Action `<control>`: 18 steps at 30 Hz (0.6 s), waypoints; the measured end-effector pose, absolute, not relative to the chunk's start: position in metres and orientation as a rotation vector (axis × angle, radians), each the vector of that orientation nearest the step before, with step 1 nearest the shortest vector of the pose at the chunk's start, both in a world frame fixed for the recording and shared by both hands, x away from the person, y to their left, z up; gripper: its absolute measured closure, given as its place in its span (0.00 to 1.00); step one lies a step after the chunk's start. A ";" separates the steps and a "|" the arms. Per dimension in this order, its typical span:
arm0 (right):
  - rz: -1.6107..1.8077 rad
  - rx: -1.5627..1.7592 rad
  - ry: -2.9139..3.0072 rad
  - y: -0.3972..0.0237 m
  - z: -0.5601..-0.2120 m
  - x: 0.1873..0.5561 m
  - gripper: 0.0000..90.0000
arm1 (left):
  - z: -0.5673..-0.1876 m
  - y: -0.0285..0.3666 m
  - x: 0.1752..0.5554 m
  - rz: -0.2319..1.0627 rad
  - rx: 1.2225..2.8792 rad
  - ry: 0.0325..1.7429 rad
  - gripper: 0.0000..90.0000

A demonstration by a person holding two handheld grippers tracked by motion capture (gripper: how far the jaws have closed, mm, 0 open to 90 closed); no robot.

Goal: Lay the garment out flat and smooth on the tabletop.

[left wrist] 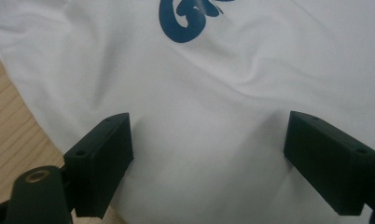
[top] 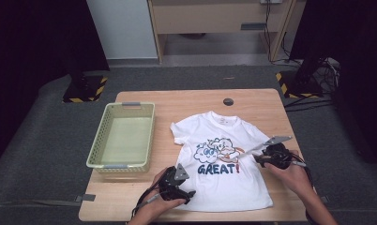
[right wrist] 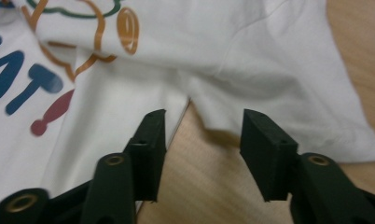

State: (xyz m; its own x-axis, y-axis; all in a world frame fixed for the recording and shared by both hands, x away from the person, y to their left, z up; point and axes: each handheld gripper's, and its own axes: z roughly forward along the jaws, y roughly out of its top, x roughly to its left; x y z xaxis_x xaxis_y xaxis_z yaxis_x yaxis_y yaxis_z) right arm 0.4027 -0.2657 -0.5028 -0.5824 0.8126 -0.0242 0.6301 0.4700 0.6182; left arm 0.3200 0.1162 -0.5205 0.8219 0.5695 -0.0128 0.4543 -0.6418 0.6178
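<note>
White T-shirt (top: 222, 161) laid flat, print up, on the table (top: 144, 185); long axis runs collar-to-hem, away from the person. Left gripper (top: 179, 185) is set over the near-left hem corner, jaws spread wide, fabric (left wrist: 209, 154) seen between and just ahead of the fingers (left wrist: 104, 158), nothing pinched. Right gripper (top: 264, 157) is placed at the armpit notch under the sleeve (right wrist: 288, 88); jaws partly open, one finger (right wrist: 150, 144) over the side edge, bare wood between. Hem corner judged nearer the left gripper. Basket (top: 98, 154) stands well apart, beyond the left gripper.
</note>
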 end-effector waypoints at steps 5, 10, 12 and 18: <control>0.813 1.242 2.387 -0.265 -0.505 0.411 0.59 | -0.522 0.117 0.320 0.244 2.367 0.743 0.16; 0.795 1.228 2.401 -0.263 -0.508 0.411 0.59 | -0.522 0.117 0.319 0.245 2.366 0.744 0.16; 0.778 1.216 2.408 -0.262 -0.511 0.411 0.61 | -0.522 0.117 0.319 0.246 2.365 0.744 0.16; 0.766 1.197 2.410 -0.260 -0.511 0.417 0.82 | -0.522 0.117 0.319 0.250 2.365 0.749 0.16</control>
State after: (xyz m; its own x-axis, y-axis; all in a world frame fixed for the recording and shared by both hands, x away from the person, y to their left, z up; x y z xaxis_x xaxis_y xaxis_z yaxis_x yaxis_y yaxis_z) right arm 0.4173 -0.2597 -0.5114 -0.5863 0.8077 -0.0629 0.6232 0.4992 0.6020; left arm 0.3188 0.1171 -0.5215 0.8199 0.5724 -0.0102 0.4512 -0.6351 0.6270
